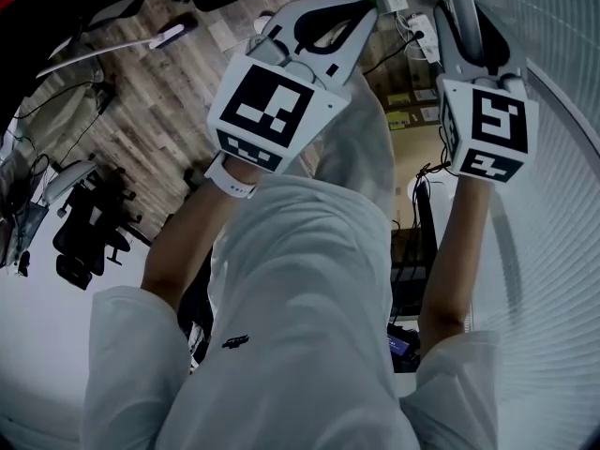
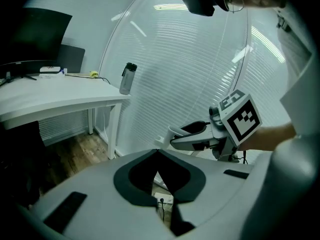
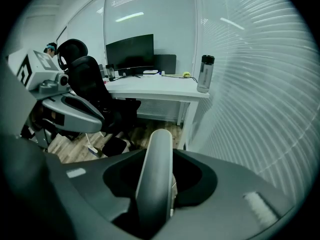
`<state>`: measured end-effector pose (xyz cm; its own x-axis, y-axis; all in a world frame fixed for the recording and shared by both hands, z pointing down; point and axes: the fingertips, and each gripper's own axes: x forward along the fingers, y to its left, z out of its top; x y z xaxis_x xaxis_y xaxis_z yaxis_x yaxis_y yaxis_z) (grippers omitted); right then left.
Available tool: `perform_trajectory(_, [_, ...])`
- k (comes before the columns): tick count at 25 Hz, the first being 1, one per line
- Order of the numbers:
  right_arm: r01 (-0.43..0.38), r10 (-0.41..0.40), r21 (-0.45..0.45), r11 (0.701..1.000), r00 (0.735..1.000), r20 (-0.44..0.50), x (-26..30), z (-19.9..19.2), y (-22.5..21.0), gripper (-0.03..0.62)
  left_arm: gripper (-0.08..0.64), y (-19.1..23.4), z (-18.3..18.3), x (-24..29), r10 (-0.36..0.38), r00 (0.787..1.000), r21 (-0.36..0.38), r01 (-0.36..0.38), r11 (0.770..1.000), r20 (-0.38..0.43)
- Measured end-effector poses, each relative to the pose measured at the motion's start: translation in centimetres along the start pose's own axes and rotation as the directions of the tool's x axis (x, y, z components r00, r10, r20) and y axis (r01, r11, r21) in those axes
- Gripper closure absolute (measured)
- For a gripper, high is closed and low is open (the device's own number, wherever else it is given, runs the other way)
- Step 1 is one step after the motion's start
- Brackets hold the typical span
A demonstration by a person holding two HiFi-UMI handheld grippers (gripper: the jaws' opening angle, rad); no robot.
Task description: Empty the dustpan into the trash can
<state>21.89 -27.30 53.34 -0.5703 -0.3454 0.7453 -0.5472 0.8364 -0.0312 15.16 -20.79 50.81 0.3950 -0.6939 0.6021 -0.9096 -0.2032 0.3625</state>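
Both grippers are raised in front of a person in a white shirt (image 1: 300,307). My left gripper (image 1: 361,6) is shut with nothing in it; in its own view the jaws (image 2: 158,153) meet at the tips. My right gripper (image 1: 461,3) is closed on a light grey rounded handle (image 3: 157,179) that runs up between its jaws. Seen from the left gripper view, that handle (image 2: 175,131) sticks out of the right gripper (image 2: 186,136) to the left. What the handle belongs to is hidden. Neither a dustpan nor a trash can is in view.
A white desk (image 3: 160,91) carries a monitor (image 3: 130,51) and a dark bottle (image 3: 205,74). A black office chair (image 3: 87,84) stands before it on the wooden floor (image 1: 159,101). White blinds (image 3: 260,109) close off the right side. Cables and a power strip (image 1: 417,28) lie on the floor.
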Motion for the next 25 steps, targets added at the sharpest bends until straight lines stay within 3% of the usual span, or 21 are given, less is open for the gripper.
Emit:
perform_trajectory(6, [0.013,-0.013,-0.017,1.0,1.0,-0.015,0.2,-0.3,-0.3,0.465,0.552,0.0,-0.3,0.8,-0.005,1.0,-0.004,0.005,1.0,0.005])
perform_trajectory(25, [0.05,-0.049,0.035,0.998,0.999,-0.014,-1.5,-0.9,-0.7,0.476,0.552,-0.6,-1.6,3.0,-0.032,0.999,0.009,0.032,0.999,-0.01])
